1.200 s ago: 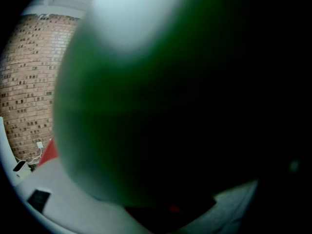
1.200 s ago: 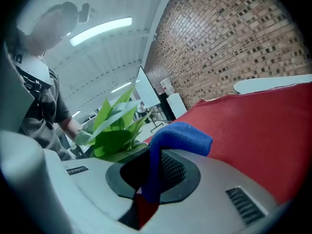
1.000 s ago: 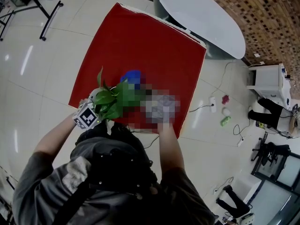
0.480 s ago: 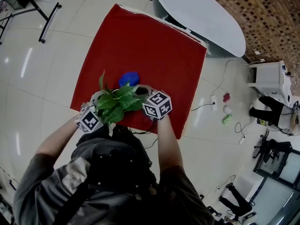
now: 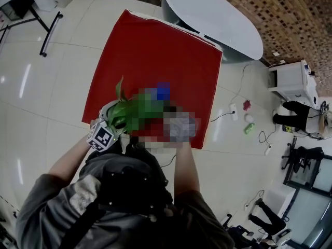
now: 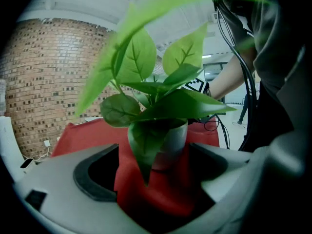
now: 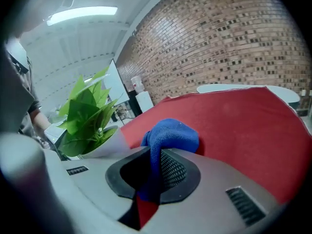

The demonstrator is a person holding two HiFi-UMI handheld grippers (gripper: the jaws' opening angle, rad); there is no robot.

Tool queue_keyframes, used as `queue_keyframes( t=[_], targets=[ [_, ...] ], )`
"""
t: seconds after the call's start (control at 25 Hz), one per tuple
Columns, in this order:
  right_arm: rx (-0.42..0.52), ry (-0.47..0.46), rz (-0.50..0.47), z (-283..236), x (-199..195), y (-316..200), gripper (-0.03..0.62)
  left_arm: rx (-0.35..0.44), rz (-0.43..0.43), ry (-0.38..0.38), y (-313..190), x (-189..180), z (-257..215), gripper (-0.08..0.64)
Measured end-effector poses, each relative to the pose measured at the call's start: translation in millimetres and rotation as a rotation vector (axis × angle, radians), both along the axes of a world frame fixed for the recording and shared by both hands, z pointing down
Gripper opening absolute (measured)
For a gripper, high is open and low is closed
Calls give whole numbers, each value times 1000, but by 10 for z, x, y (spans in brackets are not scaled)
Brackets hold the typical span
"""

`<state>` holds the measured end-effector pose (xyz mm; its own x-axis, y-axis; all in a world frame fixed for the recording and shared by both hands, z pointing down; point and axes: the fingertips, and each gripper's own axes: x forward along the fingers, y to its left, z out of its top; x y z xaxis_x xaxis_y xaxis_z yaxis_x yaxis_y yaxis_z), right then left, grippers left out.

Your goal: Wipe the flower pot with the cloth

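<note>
A small white flower pot (image 6: 163,145) with broad green leaves (image 6: 146,82) stands near the front left edge of the red cloth-covered surface (image 5: 155,51). My left gripper (image 6: 153,172) has a jaw against each side of the pot; its marker cube (image 5: 102,137) sits just below the pot (image 5: 110,112) in the head view. My right gripper (image 7: 153,172) is shut on a bunched blue cloth (image 7: 170,138), which is held just right of the pot (image 7: 105,145). In the head view the cloth (image 5: 163,91) shows beside the leaves, and a mosaic patch hides much of the right gripper.
A white oval table (image 5: 212,14) stands beyond the red surface, with a brick wall behind it. On the tiled floor to the right lie a power strip with cables (image 5: 234,112) and small objects (image 5: 249,128). A white cabinet (image 5: 290,82) stands further right.
The blue cloth in my right gripper has shifted from behind the leaves to their right side. My left gripper has stayed at the pot. The head view has shifted slightly.
</note>
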<state>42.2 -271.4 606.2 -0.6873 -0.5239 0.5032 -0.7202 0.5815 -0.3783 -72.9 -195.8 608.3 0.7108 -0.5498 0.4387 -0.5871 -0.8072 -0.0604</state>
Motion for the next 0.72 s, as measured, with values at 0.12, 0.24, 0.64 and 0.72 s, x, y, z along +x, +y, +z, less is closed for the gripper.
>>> queue_keyframes(
  t=[0.12,0.24,0.64,0.72],
  targets=[
    [16,20,108,-70,195,159,60,-27,-23,35,194,-133,-19,463],
    [69,52,229,-198,294,408,60,-41,-105,76,425,-560,-33,463],
    [357,70,545,-1355,974,1041,60,123,-382,261,374,-1534,-1032,407],
    [418,48,563,-1634,1054,1197,60,181,-428,285,463,-1622,-1356,281]
  ],
)
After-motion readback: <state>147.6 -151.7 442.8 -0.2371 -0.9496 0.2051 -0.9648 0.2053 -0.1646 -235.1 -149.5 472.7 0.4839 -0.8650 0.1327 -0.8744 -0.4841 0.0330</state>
